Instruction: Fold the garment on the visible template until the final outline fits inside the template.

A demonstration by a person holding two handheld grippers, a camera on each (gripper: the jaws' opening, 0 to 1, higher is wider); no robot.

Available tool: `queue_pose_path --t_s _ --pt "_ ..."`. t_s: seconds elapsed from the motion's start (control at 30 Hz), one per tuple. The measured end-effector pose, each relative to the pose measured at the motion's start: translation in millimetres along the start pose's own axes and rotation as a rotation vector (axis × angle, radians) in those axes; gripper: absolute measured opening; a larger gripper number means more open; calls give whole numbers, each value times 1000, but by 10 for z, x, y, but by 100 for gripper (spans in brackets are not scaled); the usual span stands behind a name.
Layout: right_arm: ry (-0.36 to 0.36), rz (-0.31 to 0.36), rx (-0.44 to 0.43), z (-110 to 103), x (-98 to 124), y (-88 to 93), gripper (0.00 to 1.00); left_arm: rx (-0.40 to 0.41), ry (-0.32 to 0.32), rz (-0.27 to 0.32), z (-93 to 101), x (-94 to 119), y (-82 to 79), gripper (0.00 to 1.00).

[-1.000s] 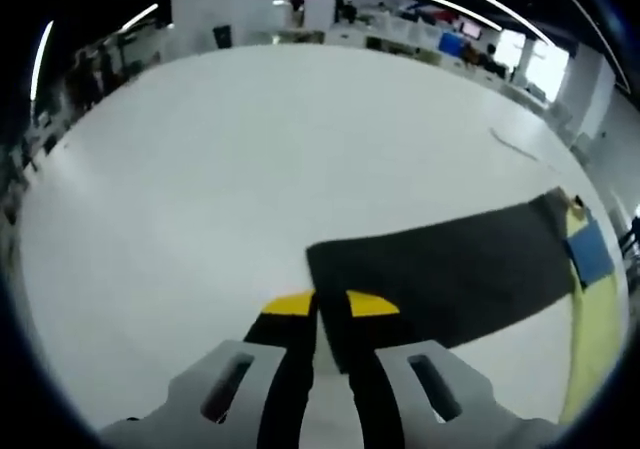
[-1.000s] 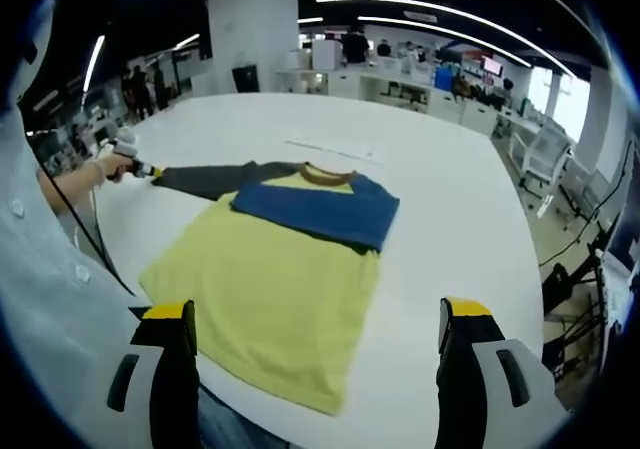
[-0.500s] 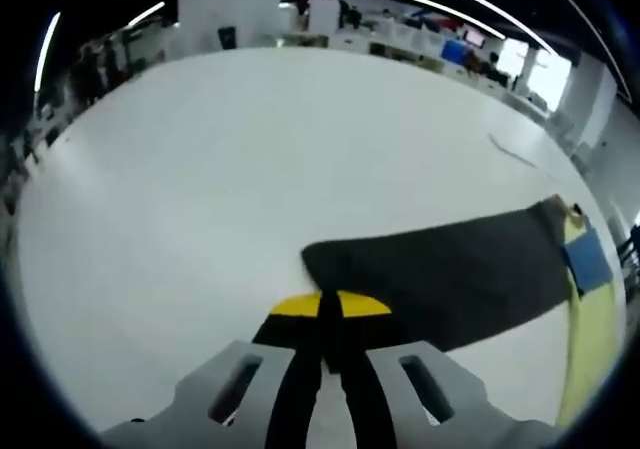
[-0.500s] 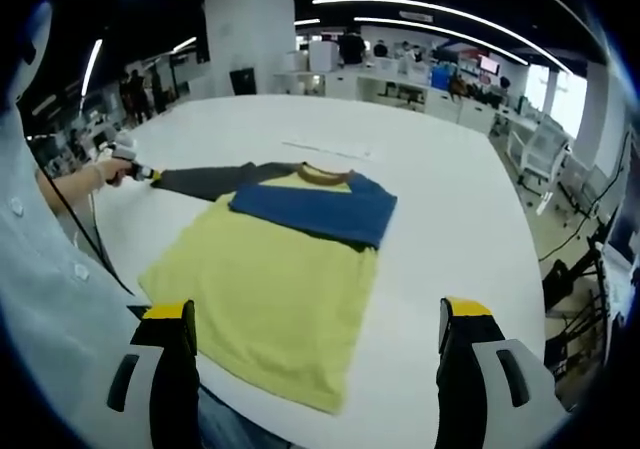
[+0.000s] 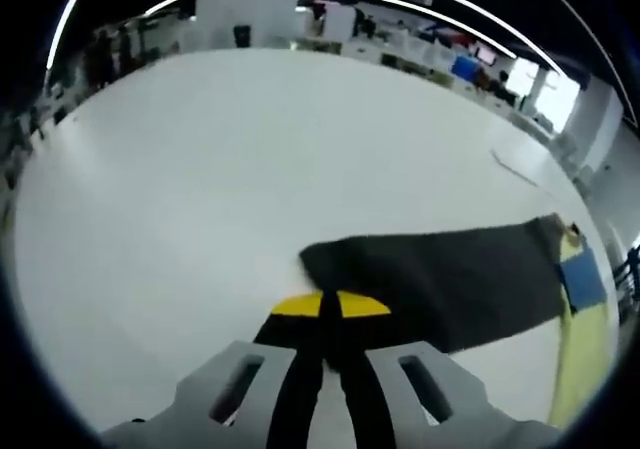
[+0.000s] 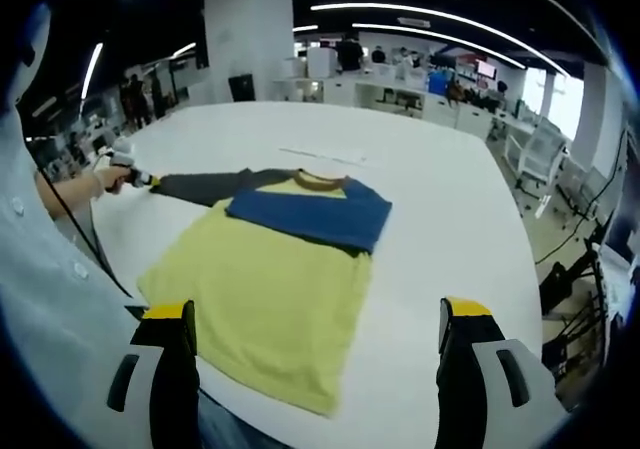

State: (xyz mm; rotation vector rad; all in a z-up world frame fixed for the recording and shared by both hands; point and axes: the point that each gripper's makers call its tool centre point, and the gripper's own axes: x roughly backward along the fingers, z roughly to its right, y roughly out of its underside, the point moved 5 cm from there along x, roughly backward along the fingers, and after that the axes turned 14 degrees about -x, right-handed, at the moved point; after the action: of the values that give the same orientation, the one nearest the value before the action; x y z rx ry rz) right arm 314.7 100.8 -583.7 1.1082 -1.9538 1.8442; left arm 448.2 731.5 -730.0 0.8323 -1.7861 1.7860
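Note:
A yellow T-shirt lies flat on the white table. Its blue sleeve is folded across the chest. Its dark grey sleeve stretches out to the left. My left gripper is shut on the cuff end of that grey sleeve, with the yellow body and the blue sleeve at the right edge. In the right gripper view a hand holds the left gripper at the cuff. My right gripper hangs open above the shirt's near hem, with nothing between its jaws.
A thin pale strip lies on the table beyond the collar, also seen as a strip in the left gripper view. The person's light sleeve fills the left side. Desks, chairs and people stand past the table's far edge.
The left jaws have gone from slightly apart around the grey cuff to shut on it. The right gripper has stayed open and nearly still.

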Motion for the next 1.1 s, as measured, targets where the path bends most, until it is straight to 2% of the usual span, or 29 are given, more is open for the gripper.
queue_pose_path --t_s 0.07,0.17,0.23,0.37,0.47,0.5,0.63,0.77,1.1 --pt "-5 3 -2 -7 -2 -3 100 4 19 4 40 40 -6 0" --pt "-11 3 2 -10 -3 5 100 86 74 38 110 112 -71 0" --pt "-14 6 1 0 2 13 100 95 81 53 115 174 -120 0" --pt "-21 2 -1 16 9 46 100 107 88 114 131 341 -271 0" --pt "-26 -2 7 39 0 59 100 175 146 197 172 478 -432 0" --pt "-31 3 9 41 0 47 100 179 144 206 165 517 -461 0" --pt "-43 15 16 69 -1 30 100 128 122 222 173 659 -550 0" --pt "-60 9 16 77 -8 89 100 128 131 267 219 799 -647 0" --pt "-65 27 18 107 36 138 100 95 141 319 357 1032 -786 0"
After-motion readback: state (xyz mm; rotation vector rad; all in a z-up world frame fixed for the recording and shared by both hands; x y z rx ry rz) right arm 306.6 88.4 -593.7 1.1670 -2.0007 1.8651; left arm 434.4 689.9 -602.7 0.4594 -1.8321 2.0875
